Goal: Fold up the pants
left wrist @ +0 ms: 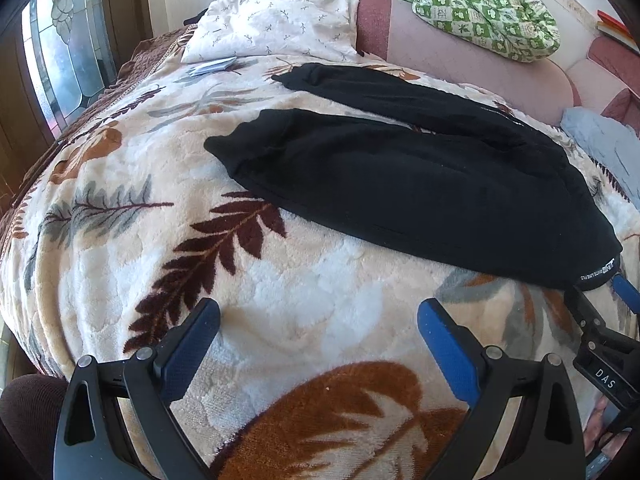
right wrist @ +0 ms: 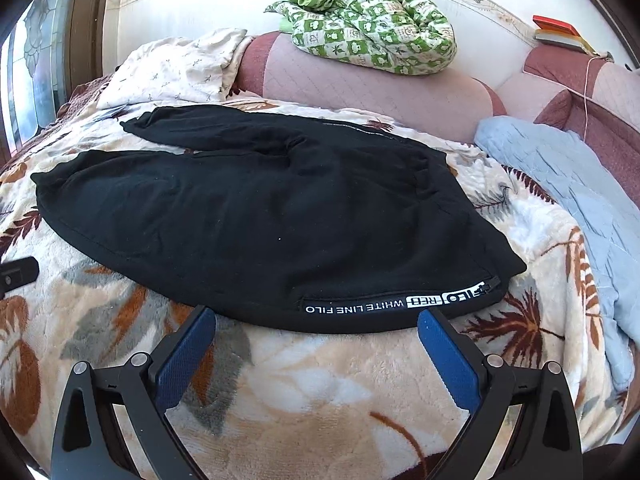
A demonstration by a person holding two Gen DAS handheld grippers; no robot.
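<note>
1. Sunlit bed (left wrist: 280,280) under a leaf-print blanket carries the black pants (left wrist: 400,184), spread flat with legs parted toward the pillow (left wrist: 276,24), ready for folding. The left tongs (left wrist: 318,334) hang apart over bare blanket, short of the cloth.

2. From the right wrist, the right tongs (right wrist: 316,338) stand apart, just beside the lettered waistband (right wrist: 396,304), probably lining up to grasp it.

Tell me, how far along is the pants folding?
Barely begun. The black pants lie spread flat on the leaf-print blanket, legs apart, no fold made. Both the left gripper and right gripper are open, holding nothing. All folding remains.
</note>
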